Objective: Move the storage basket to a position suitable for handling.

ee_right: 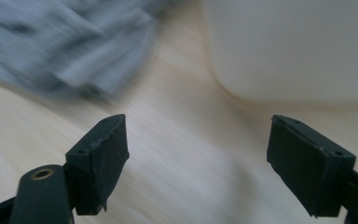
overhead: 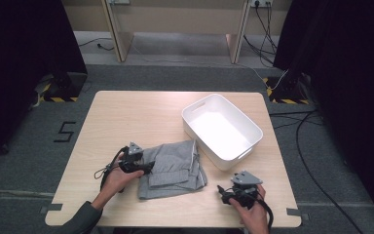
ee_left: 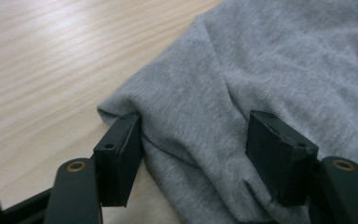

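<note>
From above, we've got the grey cloth [overhead: 173, 169] folded near the middle of the table [overhead: 126, 114], white bin [overhead: 222, 129] to its right. Left tongs [ee_left: 193, 149] sit wide around the cloth's edge, pads not pinching. Right tongs [ee_right: 198, 158] gape over bare table.
</note>
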Demonstrator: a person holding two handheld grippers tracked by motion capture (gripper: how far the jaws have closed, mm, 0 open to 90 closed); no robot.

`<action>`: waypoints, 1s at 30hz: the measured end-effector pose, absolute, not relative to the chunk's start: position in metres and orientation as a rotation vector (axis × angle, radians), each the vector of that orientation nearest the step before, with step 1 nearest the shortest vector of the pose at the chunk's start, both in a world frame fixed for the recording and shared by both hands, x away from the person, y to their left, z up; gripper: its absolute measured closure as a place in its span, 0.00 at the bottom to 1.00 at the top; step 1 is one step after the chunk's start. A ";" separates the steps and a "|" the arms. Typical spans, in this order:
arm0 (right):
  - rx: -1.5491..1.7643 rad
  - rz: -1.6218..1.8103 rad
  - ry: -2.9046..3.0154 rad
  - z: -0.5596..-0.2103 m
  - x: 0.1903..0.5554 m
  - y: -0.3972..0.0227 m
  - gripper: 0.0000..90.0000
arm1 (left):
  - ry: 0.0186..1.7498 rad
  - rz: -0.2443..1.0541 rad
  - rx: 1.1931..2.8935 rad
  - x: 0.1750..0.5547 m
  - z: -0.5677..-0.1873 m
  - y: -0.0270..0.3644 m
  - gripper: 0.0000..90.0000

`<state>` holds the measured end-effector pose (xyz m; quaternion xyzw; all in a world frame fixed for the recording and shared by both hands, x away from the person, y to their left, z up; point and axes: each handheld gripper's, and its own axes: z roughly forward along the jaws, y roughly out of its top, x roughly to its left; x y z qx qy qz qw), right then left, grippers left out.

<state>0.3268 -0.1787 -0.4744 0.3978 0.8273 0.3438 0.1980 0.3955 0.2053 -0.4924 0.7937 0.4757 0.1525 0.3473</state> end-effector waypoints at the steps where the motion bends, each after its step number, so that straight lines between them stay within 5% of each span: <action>1: 1.047 0.986 2.326 -0.469 0.326 -0.167 0.28 | 1.228 0.390 2.063 0.395 -0.492 0.204 0.39; 13: 0.828 1.024 2.423 -0.462 0.372 -0.063 0.29 | 1.196 0.386 2.087 0.388 -0.491 0.201 0.40; 30: 1.043 1.097 2.507 -0.481 0.331 -0.076 0.35 | 1.128 0.388 2.139 0.361 -0.488 0.194 0.40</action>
